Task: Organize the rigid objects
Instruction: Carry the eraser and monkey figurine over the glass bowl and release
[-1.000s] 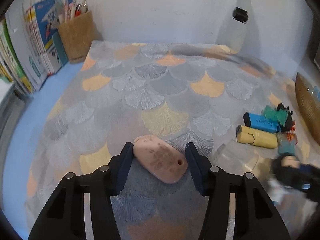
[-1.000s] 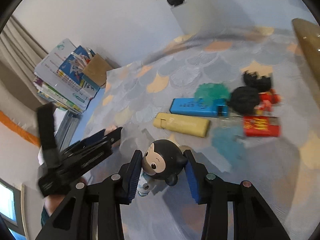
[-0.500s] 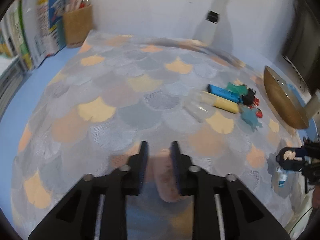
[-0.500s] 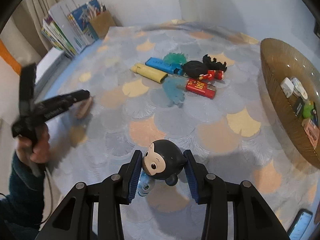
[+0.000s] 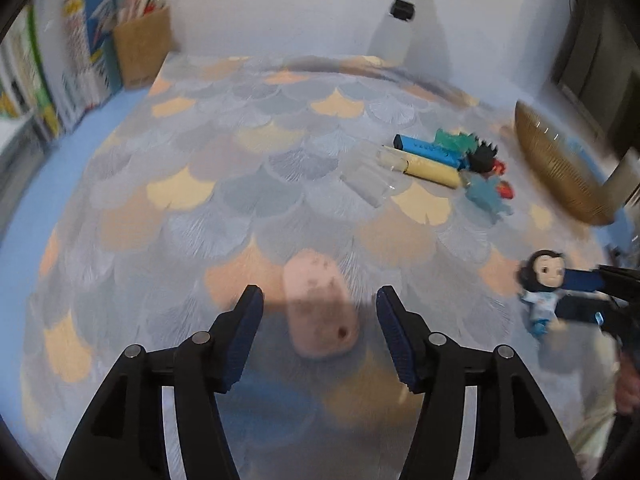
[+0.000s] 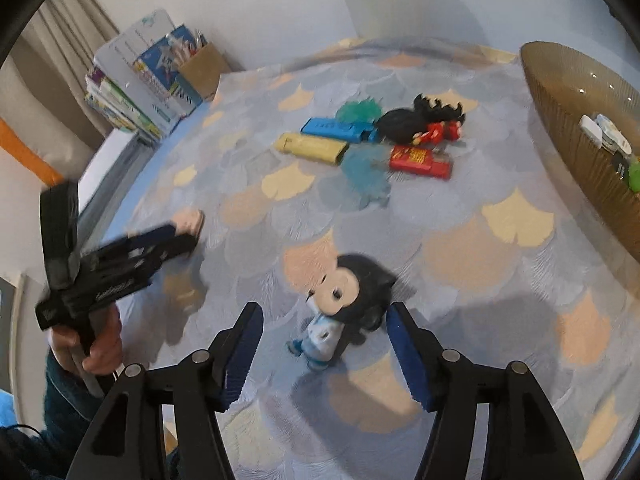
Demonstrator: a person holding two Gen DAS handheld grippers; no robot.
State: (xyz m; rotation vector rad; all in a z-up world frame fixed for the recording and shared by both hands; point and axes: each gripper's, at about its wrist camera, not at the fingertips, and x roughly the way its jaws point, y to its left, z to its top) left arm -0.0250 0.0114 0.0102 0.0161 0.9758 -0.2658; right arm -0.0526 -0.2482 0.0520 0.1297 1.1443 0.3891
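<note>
As both tilt down | left tongs just released pink stone | right tongs just released doll

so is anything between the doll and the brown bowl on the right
Nothing visible. The doll sits between the right gripper's just-opened jaws, unpressed. Bare patterned cloth runs from it to the bowl; the lighters lie farther back, off that path.

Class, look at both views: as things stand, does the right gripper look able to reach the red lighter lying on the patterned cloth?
Probably yes. The right gripper, jaws just opened, has the black-haired doll loose between them; beyond it, bare cloth leads to the red lighter.
</note>
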